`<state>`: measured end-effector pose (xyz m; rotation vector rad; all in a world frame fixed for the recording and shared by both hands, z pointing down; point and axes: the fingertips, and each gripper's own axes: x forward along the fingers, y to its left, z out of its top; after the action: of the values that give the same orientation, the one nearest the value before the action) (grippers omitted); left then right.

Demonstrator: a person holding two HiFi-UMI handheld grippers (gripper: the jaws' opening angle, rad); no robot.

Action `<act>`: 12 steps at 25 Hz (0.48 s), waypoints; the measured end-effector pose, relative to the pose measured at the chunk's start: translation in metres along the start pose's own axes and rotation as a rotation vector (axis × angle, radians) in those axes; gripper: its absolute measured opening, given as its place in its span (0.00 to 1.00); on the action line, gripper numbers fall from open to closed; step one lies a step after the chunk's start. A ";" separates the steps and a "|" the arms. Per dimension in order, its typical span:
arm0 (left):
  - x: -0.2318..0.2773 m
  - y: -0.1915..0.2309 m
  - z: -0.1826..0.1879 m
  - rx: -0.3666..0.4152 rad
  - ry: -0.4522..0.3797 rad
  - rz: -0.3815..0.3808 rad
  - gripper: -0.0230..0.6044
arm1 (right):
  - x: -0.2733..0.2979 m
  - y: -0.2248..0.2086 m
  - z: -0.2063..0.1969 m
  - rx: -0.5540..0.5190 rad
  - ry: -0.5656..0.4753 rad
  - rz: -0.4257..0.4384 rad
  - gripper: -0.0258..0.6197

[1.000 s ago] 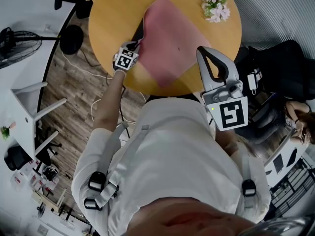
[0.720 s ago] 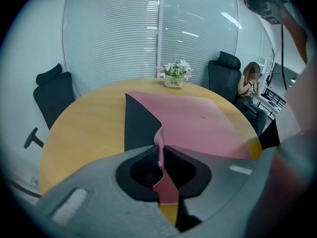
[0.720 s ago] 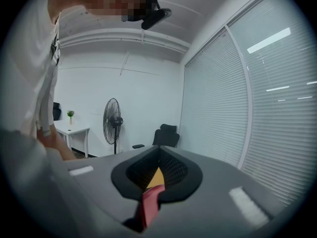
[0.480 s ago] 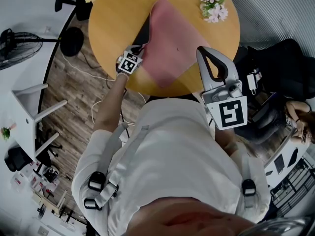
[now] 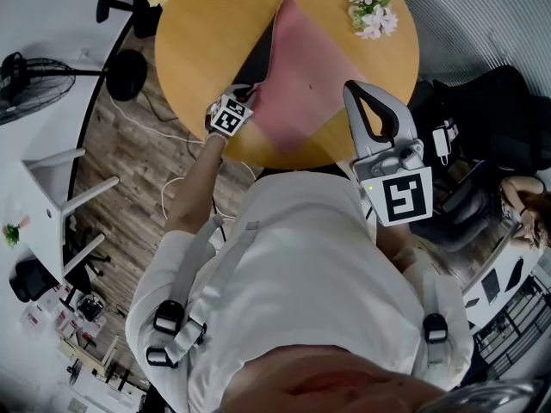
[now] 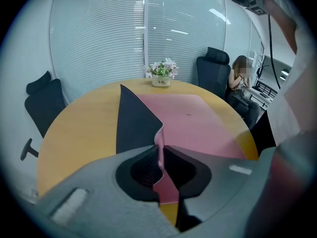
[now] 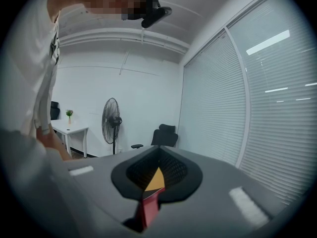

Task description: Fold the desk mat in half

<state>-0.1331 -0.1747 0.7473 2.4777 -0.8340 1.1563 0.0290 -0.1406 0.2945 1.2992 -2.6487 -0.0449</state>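
A pink desk mat with a black underside lies on the round yellow table. Its left side is lifted and turned over toward the right. My left gripper is shut on that raised edge near the mat's near-left corner. In the left gripper view the thin pink edge stands pinched between the jaws, with the black underside to the left and the pink top to the right. My right gripper hovers over the table's near right side, shut and holding nothing; its tips meet.
A pot of flowers stands at the table's far edge, beyond the mat. Black office chairs are on the right, where a person sits. A standing fan and a white side table are on the left.
My left gripper has carried the mat's edge to the right and a little up. More black underside shows and the fold stands steeper. The right gripper has stayed put.
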 end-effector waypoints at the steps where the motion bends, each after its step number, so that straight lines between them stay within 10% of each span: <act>1: 0.000 -0.002 0.000 0.002 -0.002 -0.003 0.09 | 0.000 0.001 0.000 0.000 0.001 0.001 0.05; 12: -0.001 -0.035 0.000 0.066 0.005 -0.047 0.09 | 0.001 0.006 -0.002 -0.003 -0.004 -0.001 0.05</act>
<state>-0.1125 -0.1462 0.7464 2.5322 -0.7430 1.1918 0.0243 -0.1376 0.2974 1.3002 -2.6502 -0.0518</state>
